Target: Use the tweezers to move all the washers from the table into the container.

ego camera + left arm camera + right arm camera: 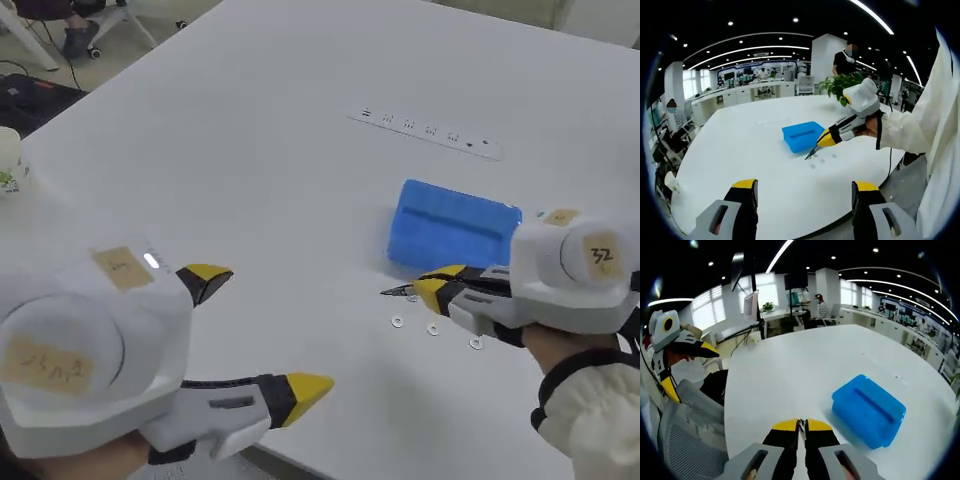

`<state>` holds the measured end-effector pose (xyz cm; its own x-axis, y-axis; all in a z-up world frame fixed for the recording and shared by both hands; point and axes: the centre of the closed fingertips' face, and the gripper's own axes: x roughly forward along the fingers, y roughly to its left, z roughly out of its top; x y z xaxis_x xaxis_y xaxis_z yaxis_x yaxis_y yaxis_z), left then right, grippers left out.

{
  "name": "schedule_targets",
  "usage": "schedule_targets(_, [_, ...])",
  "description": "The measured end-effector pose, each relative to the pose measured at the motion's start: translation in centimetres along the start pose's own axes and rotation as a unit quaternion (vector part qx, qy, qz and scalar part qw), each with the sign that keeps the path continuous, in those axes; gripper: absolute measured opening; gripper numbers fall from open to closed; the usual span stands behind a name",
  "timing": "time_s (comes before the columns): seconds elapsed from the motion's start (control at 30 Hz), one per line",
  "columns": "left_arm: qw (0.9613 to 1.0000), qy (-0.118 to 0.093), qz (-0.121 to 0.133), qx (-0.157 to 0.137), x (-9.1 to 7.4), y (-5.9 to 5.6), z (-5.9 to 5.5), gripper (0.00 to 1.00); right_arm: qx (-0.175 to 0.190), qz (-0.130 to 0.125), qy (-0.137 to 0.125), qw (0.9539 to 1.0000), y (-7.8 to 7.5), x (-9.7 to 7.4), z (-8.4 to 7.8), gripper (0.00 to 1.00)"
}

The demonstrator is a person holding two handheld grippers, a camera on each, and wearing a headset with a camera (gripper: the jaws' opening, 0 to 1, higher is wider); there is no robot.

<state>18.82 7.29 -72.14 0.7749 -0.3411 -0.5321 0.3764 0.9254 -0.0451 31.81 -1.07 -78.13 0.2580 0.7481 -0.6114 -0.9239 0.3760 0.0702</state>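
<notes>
As the right gripper (432,287) holds the tweezers (400,291) pinched between its closed jaws, the dark tip points left, low over the white table (250,150), just on the near side of the blue container (450,225). Whether the tip touches the tabletop cannot be told. Three small washers (432,329) lie on the table in a loose row just near of the tweezers and the gripper's yellow-tipped jaws, close to the container but apart from it. At the near left, the left gripper (255,332) hangs above the table's near edge with its two jaws spread wide and nothing between them, well apart from the washers. A gloved hand (590,400) grips the right gripper at the near right. On the far side of the container lies a white power strip (425,130), and a paper cup (8,160) stands at the far left edge of the table.
</notes>
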Motion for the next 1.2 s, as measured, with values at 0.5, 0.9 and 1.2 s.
schedule_targets(0.5, [0.9928,0.021,-0.082,0.085,6.6,-1.4,0.8,0.47,-0.043,0.078,0.009,0.996,6.0,-4.0,1.4,0.0])
schedule_targets(0.9, [0.9674,0.05,-0.191,0.159,8.8,-4.4,-0.4,0.19,-0.086,0.125,0.016,0.9883,8.8,-6.2,2.2,0.0])
schedule_targets(1.2, [0.9615,0.034,-0.224,0.155,9.1,-5.8,0.0,0.06,-0.08,0.144,-0.003,0.9864,9.6,-6.1,3.5,0.0])
